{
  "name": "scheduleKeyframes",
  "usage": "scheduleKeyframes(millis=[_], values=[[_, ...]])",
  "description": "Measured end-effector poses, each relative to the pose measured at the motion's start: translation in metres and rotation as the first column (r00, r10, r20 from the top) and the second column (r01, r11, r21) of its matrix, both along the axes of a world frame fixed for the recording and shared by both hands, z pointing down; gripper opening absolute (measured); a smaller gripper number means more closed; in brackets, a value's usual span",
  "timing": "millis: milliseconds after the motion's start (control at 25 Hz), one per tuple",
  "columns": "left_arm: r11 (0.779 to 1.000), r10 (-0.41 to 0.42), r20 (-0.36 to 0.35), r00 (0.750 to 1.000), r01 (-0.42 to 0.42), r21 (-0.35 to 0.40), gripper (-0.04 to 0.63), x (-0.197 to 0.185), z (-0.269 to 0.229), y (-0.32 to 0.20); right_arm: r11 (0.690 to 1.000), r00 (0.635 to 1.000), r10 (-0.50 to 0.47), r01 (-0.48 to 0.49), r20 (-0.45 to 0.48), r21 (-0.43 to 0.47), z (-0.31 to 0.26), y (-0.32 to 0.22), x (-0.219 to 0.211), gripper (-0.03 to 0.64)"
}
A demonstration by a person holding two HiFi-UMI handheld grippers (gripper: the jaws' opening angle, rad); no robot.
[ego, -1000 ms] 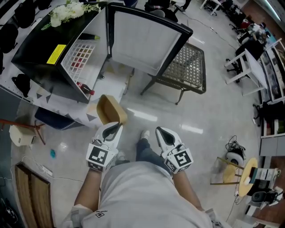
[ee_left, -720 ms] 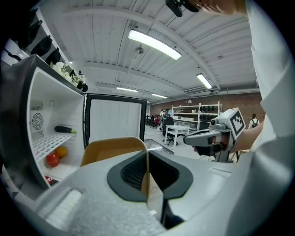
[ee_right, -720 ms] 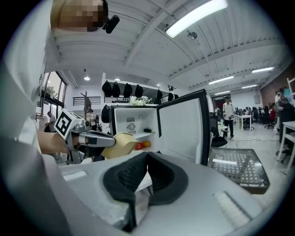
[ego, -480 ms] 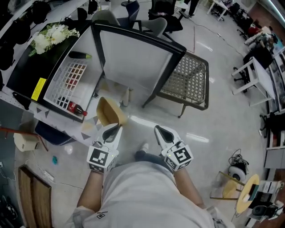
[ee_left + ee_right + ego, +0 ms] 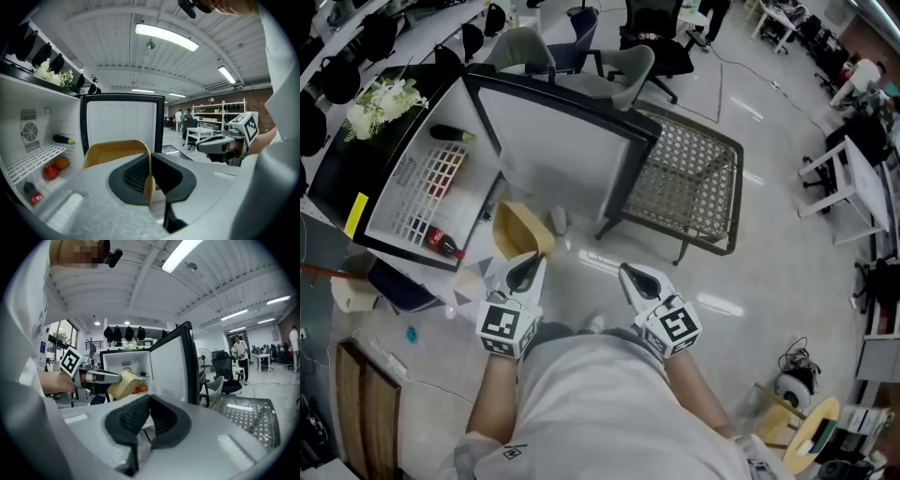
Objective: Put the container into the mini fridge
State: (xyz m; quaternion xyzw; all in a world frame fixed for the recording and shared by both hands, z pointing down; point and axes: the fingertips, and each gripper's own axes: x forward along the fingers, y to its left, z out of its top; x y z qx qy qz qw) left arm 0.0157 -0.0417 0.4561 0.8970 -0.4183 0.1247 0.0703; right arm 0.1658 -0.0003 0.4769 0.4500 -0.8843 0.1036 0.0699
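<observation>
The tan open container (image 5: 517, 231) hangs in front of the open mini fridge (image 5: 384, 202), near its lower front edge. My left gripper (image 5: 527, 264) is shut on the container's rim; in the left gripper view the thin tan wall (image 5: 149, 173) sits pinched between the dark pads. The fridge door (image 5: 562, 150) stands swung open to the right of the container. Inside the fridge are a white wire shelf (image 5: 33, 159), red and orange fruit (image 5: 55, 168) and a dark bottle (image 5: 63, 139). My right gripper (image 5: 636, 277) is shut and empty, beside the left one.
A metal mesh chair (image 5: 694, 178) stands right of the fridge door. A cola bottle (image 5: 441, 243) lies at the fridge's bottom edge. White flowers (image 5: 380, 98) sit on top of the fridge. Office chairs (image 5: 619, 66) stand behind. The person's body fills the bottom of the head view.
Both grippers and the container have come closer to the fridge opening. The container now sits right at the fridge's lower front edge. Both grips are unchanged.
</observation>
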Motion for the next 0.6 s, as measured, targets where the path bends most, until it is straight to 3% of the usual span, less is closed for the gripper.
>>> scheduleKeyframes(millis=[240,600], values=[[0.999,-0.044,0.044,0.998,0.044,0.0,0.021,0.007,0.003,-0.008,0.999,0.998,-0.052,0.052,0.02,0.0,0.004,-0.015,0.004,0.003],[0.993,-0.114,0.091,0.989,0.114,0.002,0.021,-0.014,0.004,-0.032,0.991,0.991,-0.131,0.131,0.036,-0.008,0.007,-0.044,-0.019,0.003]])
